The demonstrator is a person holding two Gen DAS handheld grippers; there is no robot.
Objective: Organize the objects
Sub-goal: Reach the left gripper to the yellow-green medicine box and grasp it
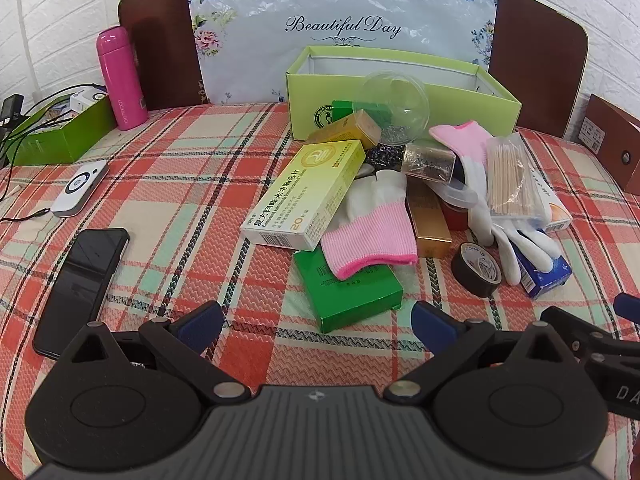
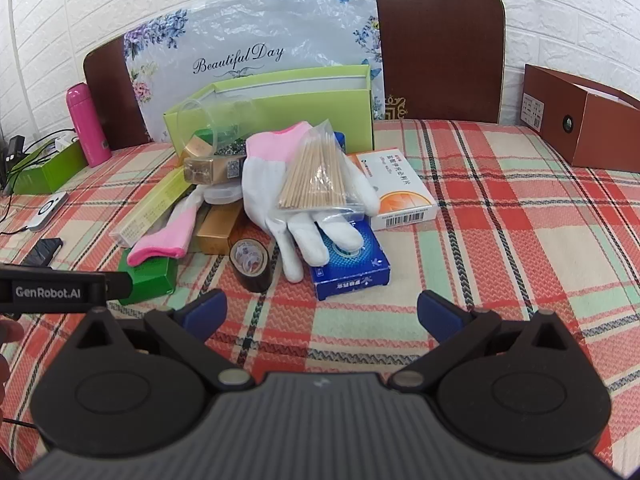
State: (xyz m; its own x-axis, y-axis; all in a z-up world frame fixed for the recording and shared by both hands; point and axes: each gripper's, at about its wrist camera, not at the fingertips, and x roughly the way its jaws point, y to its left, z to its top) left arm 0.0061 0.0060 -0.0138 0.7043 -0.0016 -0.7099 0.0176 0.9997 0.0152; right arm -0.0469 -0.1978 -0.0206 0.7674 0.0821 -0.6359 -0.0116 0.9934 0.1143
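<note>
Hovering wide and empty, the left claw (image 1: 318, 322) and right claw (image 2: 322, 312) risk toppling the loose toothpick bag (image 2: 314, 176) off the white glove (image 2: 288, 200).

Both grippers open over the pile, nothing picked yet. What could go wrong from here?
1. The bag of toothpicks lies loose on the white glove; lifting the glove would probably dump it.
2. The tape roll stands on its edge beside the blue box; a nudge may send it rolling.
3. The yellow medicine box leans on the heap, over the pink-cuffed glove; pulling that glove could shift it.
</note>
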